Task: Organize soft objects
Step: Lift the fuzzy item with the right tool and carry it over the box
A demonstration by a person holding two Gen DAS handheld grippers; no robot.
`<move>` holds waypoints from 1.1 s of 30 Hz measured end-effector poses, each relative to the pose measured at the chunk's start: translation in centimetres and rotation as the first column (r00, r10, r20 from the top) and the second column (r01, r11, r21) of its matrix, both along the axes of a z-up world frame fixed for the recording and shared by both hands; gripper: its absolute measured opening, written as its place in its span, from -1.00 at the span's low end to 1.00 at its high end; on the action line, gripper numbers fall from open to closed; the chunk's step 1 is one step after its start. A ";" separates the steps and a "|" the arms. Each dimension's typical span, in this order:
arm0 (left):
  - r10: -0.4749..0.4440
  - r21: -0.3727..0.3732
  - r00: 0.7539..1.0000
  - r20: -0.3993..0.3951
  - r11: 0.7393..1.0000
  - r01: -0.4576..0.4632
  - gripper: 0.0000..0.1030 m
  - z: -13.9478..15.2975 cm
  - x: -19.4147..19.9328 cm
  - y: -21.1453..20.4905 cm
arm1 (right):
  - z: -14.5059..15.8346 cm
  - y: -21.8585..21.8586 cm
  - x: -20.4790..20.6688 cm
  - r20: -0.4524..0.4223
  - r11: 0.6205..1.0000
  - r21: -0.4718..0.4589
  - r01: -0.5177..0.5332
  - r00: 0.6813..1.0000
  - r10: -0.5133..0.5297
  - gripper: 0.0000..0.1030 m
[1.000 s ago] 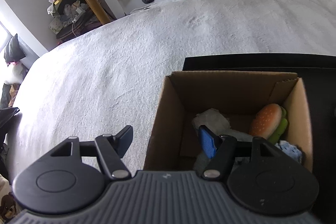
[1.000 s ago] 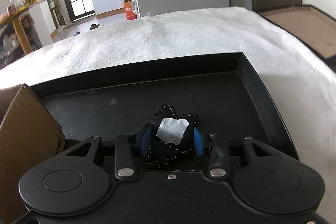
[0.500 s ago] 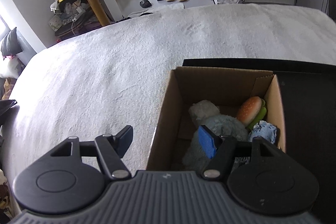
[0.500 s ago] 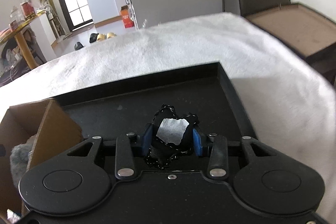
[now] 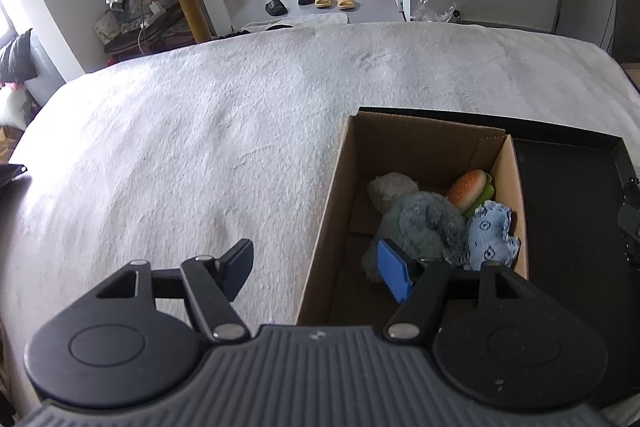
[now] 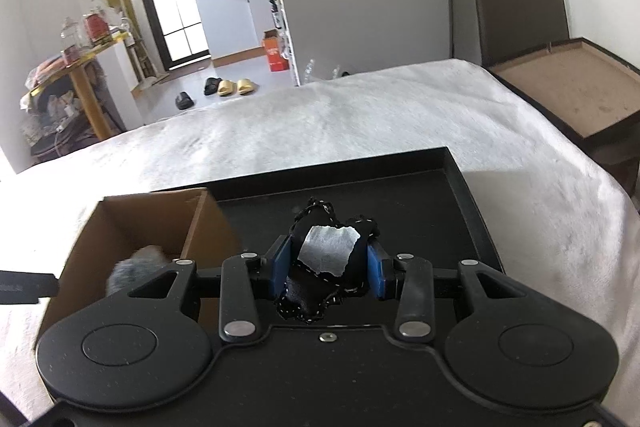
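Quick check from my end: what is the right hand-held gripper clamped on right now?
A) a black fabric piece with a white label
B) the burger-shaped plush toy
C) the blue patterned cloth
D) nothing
A: the right hand-held gripper has its blue pads pressed on the black fabric piece with a white label, above the black tray.

Box (image 5: 332,227) holding toys (image 5: 424,223) sits left of tray (image 6: 460,203) on blanket (image 5: 180,147)

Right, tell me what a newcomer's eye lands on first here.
First, the black fabric pouch with a torn white label, clamped in the right tool above the shallow black tray. Next, the open brown cardboard box on the white fluffy blanket, holding an orange-and-green burger toy, a grey plush animal and a blue patterned cloth.
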State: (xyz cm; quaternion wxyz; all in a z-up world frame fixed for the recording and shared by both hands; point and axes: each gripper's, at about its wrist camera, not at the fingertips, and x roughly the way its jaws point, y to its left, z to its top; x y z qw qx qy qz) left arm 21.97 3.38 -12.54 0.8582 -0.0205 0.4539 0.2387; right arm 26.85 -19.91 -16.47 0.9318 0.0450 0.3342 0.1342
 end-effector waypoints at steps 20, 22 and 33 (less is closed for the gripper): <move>0.009 -0.154 0.997 0.081 0.988 0.004 0.29 -0.1 -3.6 3.5 | 3.7 4.6 -4.4 0.047 0.995 -0.030 -0.095 0.994 0.096 -0.24; 0.010 -0.174 0.996 0.083 0.985 0.005 0.29 -0.5 -3.8 4.0 | 3.8 5.2 -4.7 0.046 0.994 -0.034 -0.107 0.993 0.108 -0.24; 0.013 -0.324 0.995 0.101 0.946 0.020 -0.25 -2.5 -4.4 6.3 | 3.8 8.8 -5.5 0.012 0.984 -0.012 -0.178 0.984 0.178 -0.24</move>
